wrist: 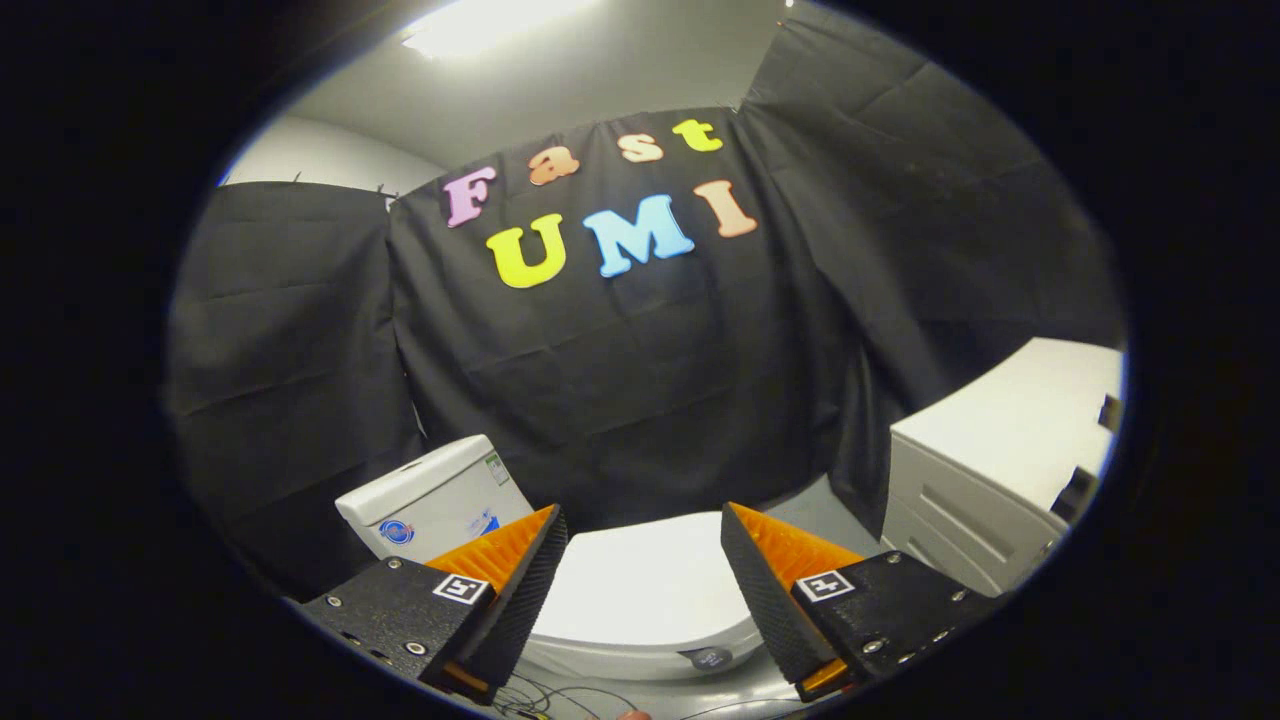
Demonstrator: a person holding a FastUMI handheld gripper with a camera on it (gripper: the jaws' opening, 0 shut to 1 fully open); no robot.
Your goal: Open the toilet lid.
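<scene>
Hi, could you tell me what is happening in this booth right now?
A person is holding a hand-held gripper aimed at a white toilet, meaning to open its lid. The toilet lid is still down and lies ahead of and between the two fingers, which are spread apart and touch nothing. The toilet tank stands beyond the left finger. A white cabinet sits off to the right, and some cables lie on the floor below the bowl.
</scene>
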